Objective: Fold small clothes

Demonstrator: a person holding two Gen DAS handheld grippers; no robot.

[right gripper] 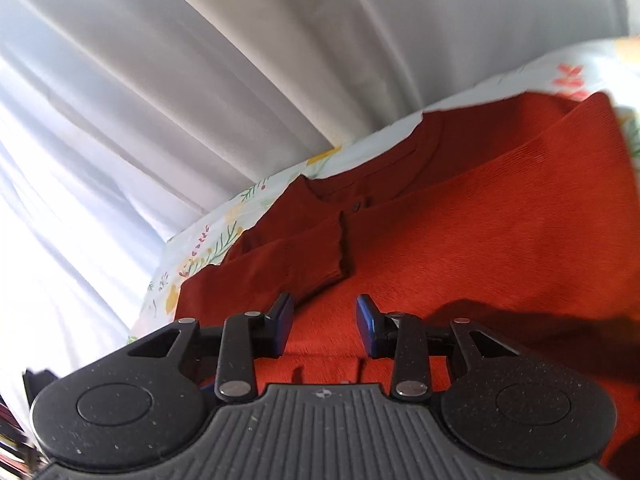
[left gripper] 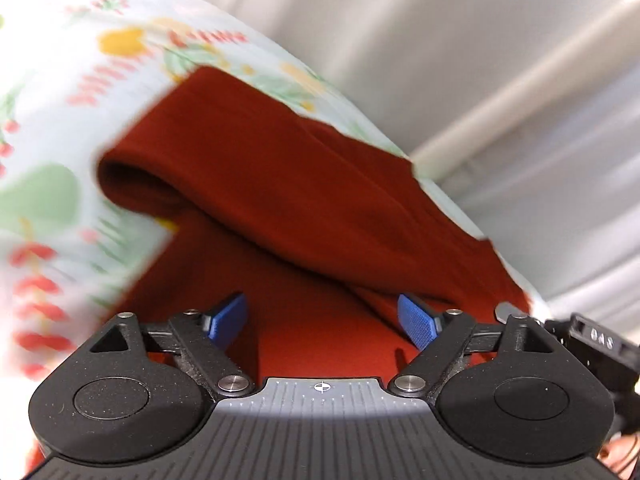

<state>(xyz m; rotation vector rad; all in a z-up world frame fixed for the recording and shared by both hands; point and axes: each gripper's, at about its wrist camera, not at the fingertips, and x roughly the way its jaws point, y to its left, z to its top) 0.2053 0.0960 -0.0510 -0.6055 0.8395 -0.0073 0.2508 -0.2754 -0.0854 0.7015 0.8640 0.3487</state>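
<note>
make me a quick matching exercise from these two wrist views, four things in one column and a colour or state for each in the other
Things:
1. sweater
2. bedsheet
3. curtain
4. left gripper

Colour or state:
A. white, hanging in folds
B. jaws open, nothing between them
C. rust red, one sleeve folded across the body
D. pale, printed with flowers

Pairs: 1-C, 2-D, 3-A, 4-B
</note>
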